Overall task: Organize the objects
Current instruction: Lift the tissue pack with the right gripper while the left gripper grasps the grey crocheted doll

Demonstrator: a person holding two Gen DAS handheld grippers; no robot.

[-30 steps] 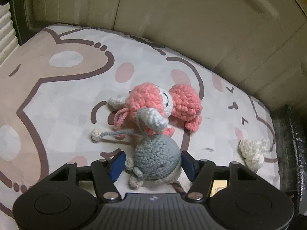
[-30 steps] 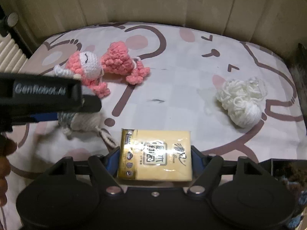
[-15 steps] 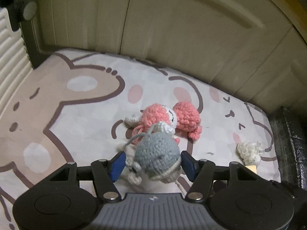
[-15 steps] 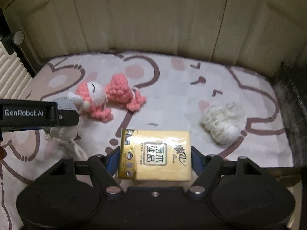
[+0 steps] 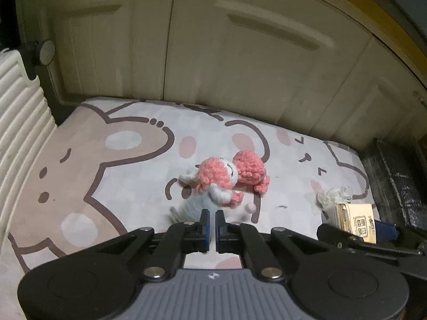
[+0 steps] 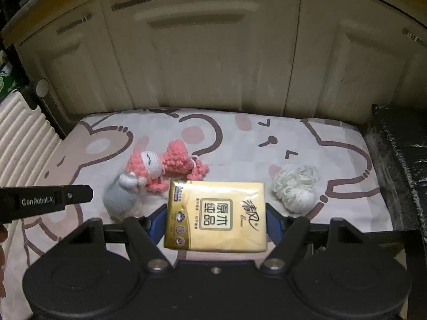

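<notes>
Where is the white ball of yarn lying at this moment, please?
In the right wrist view, the white yarn ball lies on the cartoon-print mat, toward its right side, just right of the yellow tissue pack held in the right gripper.

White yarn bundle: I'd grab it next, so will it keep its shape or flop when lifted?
The white yarn bundle looks loosely wound, so probably soft, light and compressible. Stray loops at its top may trail or unravel. Its lumpy shape makes rolling unlikely.

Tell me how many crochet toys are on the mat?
2: the pink toy lies mid-mat; the grey toy lies against its near-left side. No others are visible.
</notes>
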